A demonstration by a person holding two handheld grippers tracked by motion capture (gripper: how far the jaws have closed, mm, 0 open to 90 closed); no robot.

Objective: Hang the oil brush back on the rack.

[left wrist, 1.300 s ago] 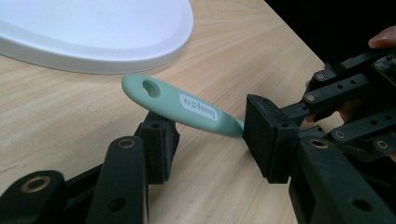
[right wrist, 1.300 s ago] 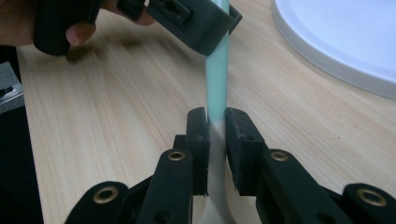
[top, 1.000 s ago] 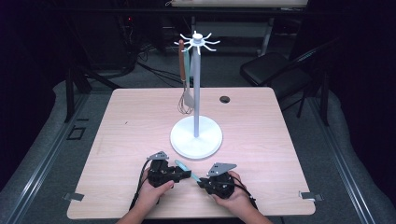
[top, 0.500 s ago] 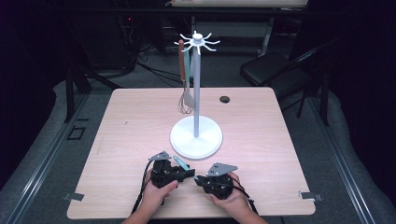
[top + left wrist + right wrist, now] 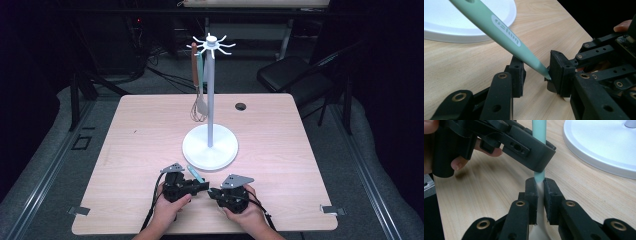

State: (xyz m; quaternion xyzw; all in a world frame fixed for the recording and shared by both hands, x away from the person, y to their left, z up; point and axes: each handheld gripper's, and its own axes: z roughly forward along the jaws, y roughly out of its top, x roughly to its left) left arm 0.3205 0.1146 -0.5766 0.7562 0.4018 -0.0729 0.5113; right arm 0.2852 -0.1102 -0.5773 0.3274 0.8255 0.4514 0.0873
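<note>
Mint-green utensil handle [image 5: 506, 37] lies low over the worktop [image 5: 125, 150] near the person's edge, slanting up toward the white round base [image 5: 210, 147] of the hanging stand [image 5: 211, 90]. The right gripper [image 5: 539, 186] pinches the utensil at the pale neck below its handle, pads pressed on it from both sides. The left gripper [image 5: 535, 72] has just been closing, with the handle passing between its jaws; in the left gripper view a gap remains beside the handle, so it is not yet clamped.

To do this handover well, I judge that the right gripper should hold steady until the left one has closed squarely on the handle, gripping its flat sides rather than its tapering end, where the pads could slip off. Only then should the right one let go. Keeping the handle clear of the base avoids knocking the stand.

No container stands on the worktop. The stand serves as the holder: from the hooks at its top hang a whisk [image 5: 196, 95] with a brown handle and a spatula [image 5: 201, 102] with a green one. A small dark disc [image 5: 240, 106] lies farther back.
</note>
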